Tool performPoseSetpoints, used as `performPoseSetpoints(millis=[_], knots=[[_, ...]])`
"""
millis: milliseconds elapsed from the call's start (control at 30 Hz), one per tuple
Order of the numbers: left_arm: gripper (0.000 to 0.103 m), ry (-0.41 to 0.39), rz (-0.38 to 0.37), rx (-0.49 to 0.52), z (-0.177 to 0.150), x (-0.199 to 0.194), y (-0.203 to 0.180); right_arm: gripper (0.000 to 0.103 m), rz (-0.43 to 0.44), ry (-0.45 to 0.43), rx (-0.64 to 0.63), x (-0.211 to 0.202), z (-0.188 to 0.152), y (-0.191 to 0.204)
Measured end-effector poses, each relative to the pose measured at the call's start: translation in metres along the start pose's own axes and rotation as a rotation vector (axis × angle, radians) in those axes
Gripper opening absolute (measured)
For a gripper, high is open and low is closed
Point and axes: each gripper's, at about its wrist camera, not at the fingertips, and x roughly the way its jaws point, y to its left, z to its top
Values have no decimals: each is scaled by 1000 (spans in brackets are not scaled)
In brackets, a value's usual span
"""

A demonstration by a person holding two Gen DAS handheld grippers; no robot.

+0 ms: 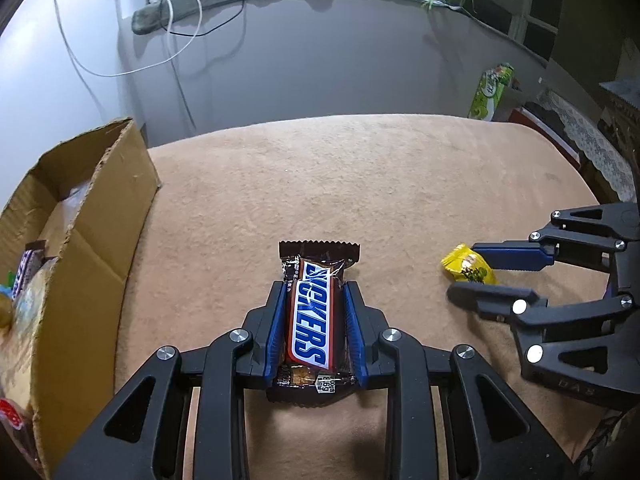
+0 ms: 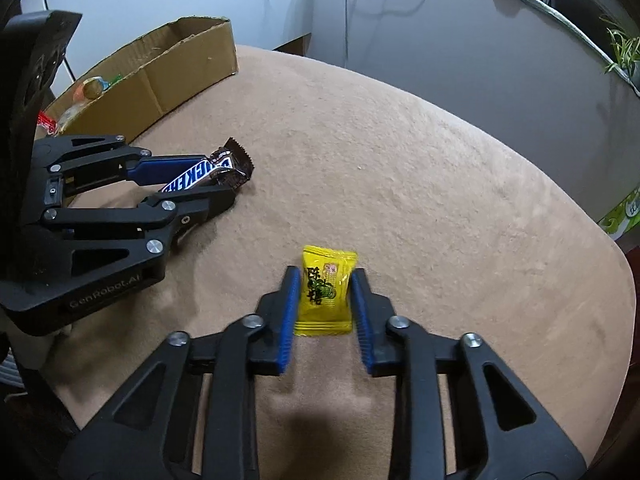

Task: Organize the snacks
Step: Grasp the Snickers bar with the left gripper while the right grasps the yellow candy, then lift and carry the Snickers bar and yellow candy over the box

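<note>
Snickers bar (image 1: pixel 310 316) clamped between left hand-held gripper (image 1: pixel 314 292) pads; yellow candy (image 2: pixel 326 290) pinched in right hand-held gripper (image 2: pixel 325 284), both low on worktop (image 1: pixel 400 184). Pick step. Next: lift, carry to cardboard box (image 1: pixel 100 216) left of both

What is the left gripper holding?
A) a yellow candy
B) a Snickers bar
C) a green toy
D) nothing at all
B: in the left wrist view the blue pads of the left gripper press both long sides of the Snickers bar; the yellow candy sits between the right gripper's fingers instead.
</note>
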Motion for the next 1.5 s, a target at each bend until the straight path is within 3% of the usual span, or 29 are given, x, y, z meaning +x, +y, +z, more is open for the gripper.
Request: performPoseSetpoints(millis=[367,867,1500], knots=[[27,-31,17,-6,-2,-8,-2,24,25,-7,50,-4,-3,-6],[27,-128,21,-24,-4,-59,5,24,45,-56,85,-24,2,-8],[27,-262,53,-116,-14,-136,57,24,119,-181,30,-74,59,34]])
